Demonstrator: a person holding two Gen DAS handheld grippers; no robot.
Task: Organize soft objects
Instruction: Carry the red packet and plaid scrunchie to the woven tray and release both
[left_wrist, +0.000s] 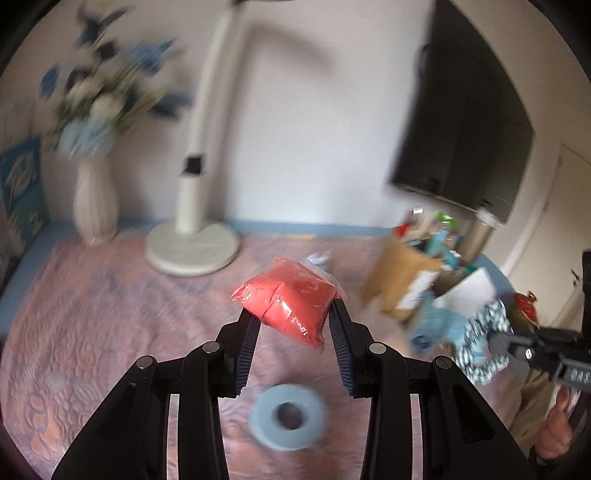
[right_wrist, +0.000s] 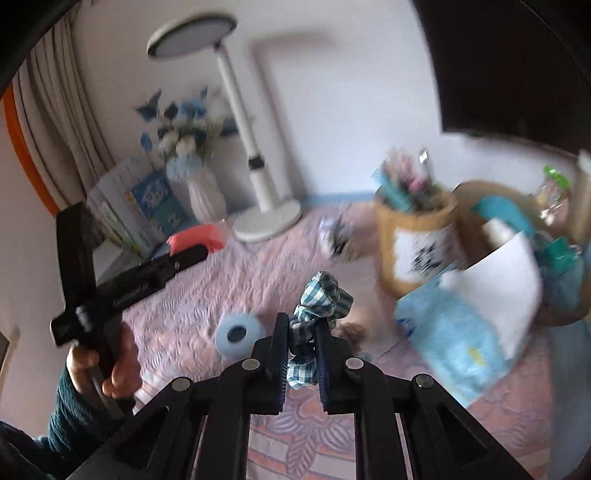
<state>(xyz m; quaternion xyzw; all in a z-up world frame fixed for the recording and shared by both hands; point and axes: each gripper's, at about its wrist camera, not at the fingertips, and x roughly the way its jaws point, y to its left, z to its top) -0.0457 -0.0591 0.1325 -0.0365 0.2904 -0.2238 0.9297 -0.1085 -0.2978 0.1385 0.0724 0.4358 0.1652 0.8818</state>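
Soft, even daylight fills both views, with no harsh glare and only a faint shadow of the lamp (left_wrist: 207, 122) on the white wall (left_wrist: 314, 129). Motion blur smears the flowers (left_wrist: 99, 92), the basket (right_wrist: 413, 236) and the bedspread (left_wrist: 110, 332), while the near gripper fingers (left_wrist: 245, 354) stay sharp. Fisheye distortion bends the edges, and dark vignetting rings each corner.

The right claw (right_wrist: 302, 334) pinches a blue-checked scrunchie (right_wrist: 320, 300) above the quilted desk (right_wrist: 207, 295), near a blue tape roll (right_wrist: 238, 334).
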